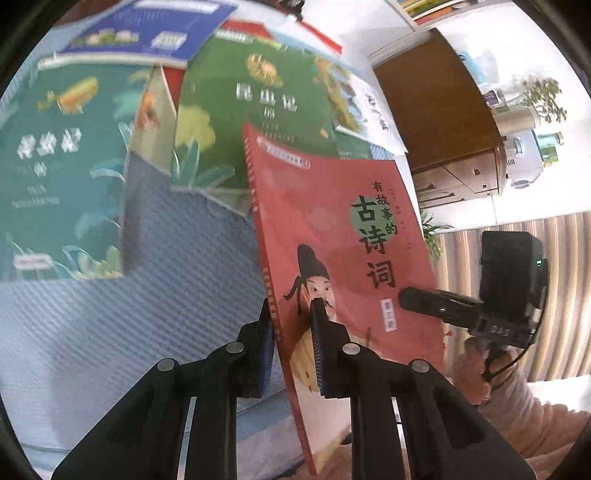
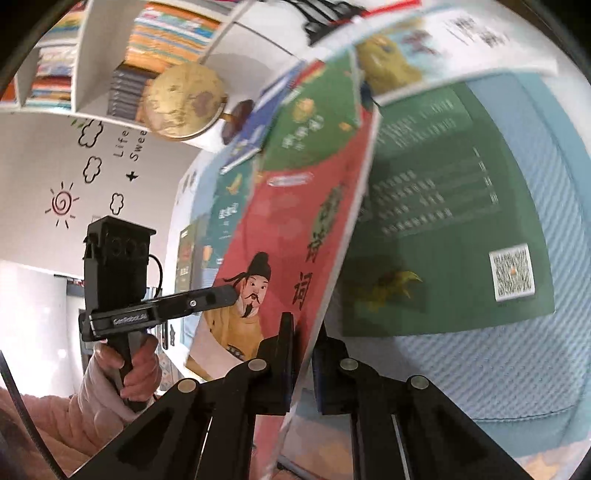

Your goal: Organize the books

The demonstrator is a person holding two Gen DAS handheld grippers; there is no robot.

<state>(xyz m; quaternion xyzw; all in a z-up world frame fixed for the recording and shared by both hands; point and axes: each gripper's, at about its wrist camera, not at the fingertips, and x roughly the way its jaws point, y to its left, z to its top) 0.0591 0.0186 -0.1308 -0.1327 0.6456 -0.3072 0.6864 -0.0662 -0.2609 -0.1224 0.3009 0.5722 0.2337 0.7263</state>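
We're pinching the red poetry book [image 1: 343,236] with both tongs at once right now. The left gripper [image 1: 293,347] is clamped on it near the spine side, and the right gripper [image 2: 303,365] is squeezing the opposite edge, so the book is hanging in the air between them, tilted, above the blue textured mat [image 1: 155,295].

We're thinking the risk here is the cover. It's a thin paperback, and in the right wrist view it's already curving, so if the two hands are pulling apart or twisting differently it could buckle or slip out of one grip.

Below and behind it, the green insect book [image 1: 255,107], the teal book [image 1: 55,166] and the blue book [image 1: 147,29] are lying loosely overlapped, and the dark green back cover [image 2: 443,221] is sitting near the raised book. A low swing could be dragging those around.
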